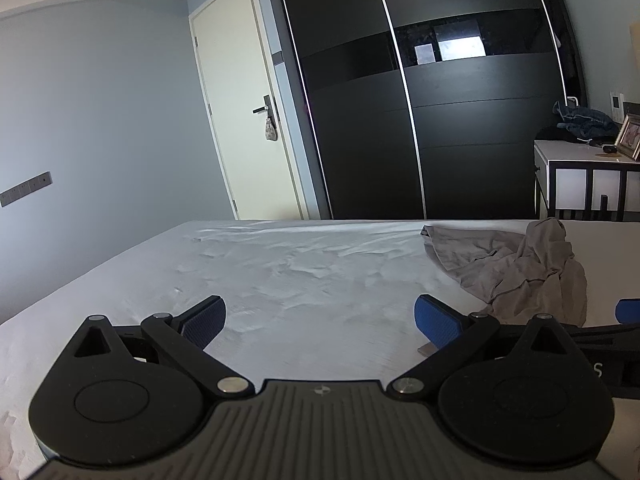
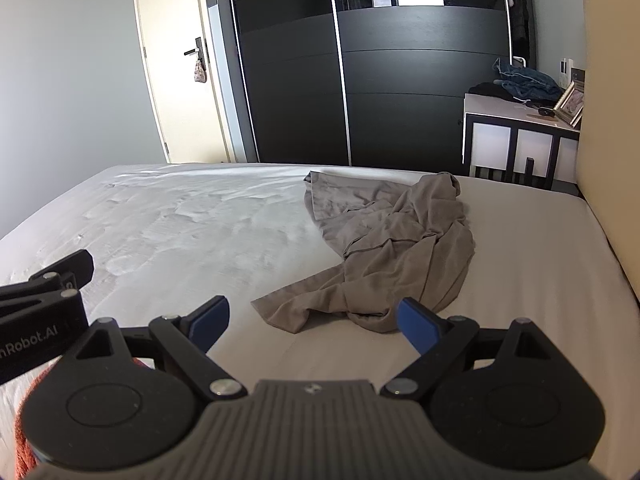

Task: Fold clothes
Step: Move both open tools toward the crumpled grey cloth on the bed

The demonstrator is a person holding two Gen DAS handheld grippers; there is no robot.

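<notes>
A crumpled grey-brown garment [image 2: 392, 240] lies on the white bed [image 2: 200, 232], just ahead of my right gripper [image 2: 314, 320], which is open and empty with its blue pads wide apart. In the left wrist view the same garment [image 1: 520, 264] lies to the right. My left gripper [image 1: 320, 320] is open and empty above bare sheet [image 1: 280, 272]. The left gripper's body also shows at the left edge of the right wrist view [image 2: 44, 304]. The right gripper's blue fingertip [image 1: 628, 309] shows at the right edge of the left wrist view.
A dark sliding wardrobe [image 1: 420, 120] and a cream door [image 1: 244, 112] stand beyond the bed's far edge. A white nightstand [image 2: 520, 132] holds jeans [image 2: 528, 80] and a photo frame [image 2: 570, 104]. A cream headboard [image 2: 612, 120] lines the right side. An orange-red cloth [image 2: 28, 432] shows lower left.
</notes>
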